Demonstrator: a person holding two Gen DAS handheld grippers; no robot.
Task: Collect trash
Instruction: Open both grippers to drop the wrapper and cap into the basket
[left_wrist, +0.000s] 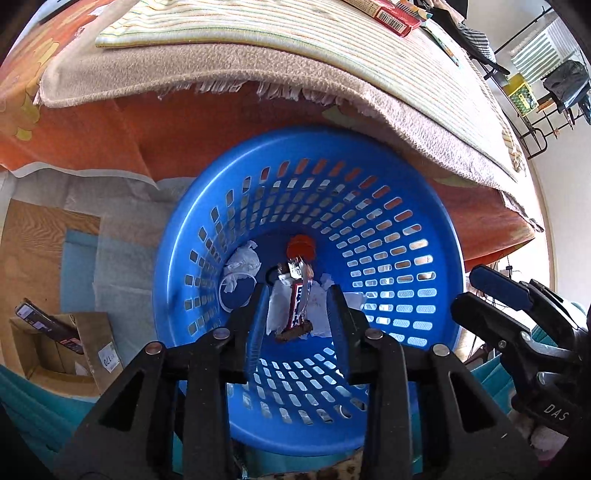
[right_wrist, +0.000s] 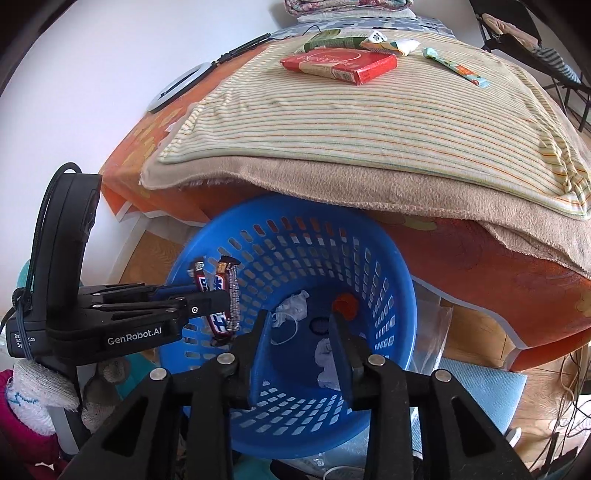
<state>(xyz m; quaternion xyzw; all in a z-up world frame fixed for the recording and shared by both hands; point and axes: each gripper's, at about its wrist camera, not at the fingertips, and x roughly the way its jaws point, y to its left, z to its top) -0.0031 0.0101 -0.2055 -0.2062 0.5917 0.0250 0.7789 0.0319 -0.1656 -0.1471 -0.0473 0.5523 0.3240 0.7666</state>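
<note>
A blue basket (left_wrist: 173, 229) (right_wrist: 400, 295) fills the middle of both views, standing on the floor against the edge of a bench (right_wrist: 480, 266) draped in an orange cover. In the left wrist view the left tongs (left_wrist: 297, 291) point steeply down into the basket's mouth, with their jaws parted. A candy wrapper (left_wrist: 297, 306) hangs upright in the gap between them, with space on either side and neither pad pressing on it. In the right wrist view the left tongs (right_wrist: 218, 299) reach in from the left of the frame over the basket's near rim. There the wrapper (right_wrist: 232, 295) stands on end at their tip, above the inside of the basket. The right tongs (right_wrist: 298, 318) also point down over the basket, with their jaws apart and nothing between them. They show at the right edge of the left wrist view (left_wrist: 469, 288), beside the basket's rim. On the basket floor lie crumpled white paper (left_wrist: 243, 260) (right_wrist: 293, 306) and something small and orange (left_wrist: 301, 247) (right_wrist: 345, 306), and more white scraps lie near the centre. On the bench a tan blanket (right_wrist: 332, 184) overhangs the basket's far rim, and a striped cloth (right_wrist: 369, 122) lies on top of it. At the top of the right wrist view a red box (right_wrist: 340, 64), a green packet (right_wrist: 332, 38) and a teal packet (right_wrist: 456, 68) lie on the cloth. A cardboard box (left_wrist: 62, 347) sits at the lower left of the left wrist view.
</note>
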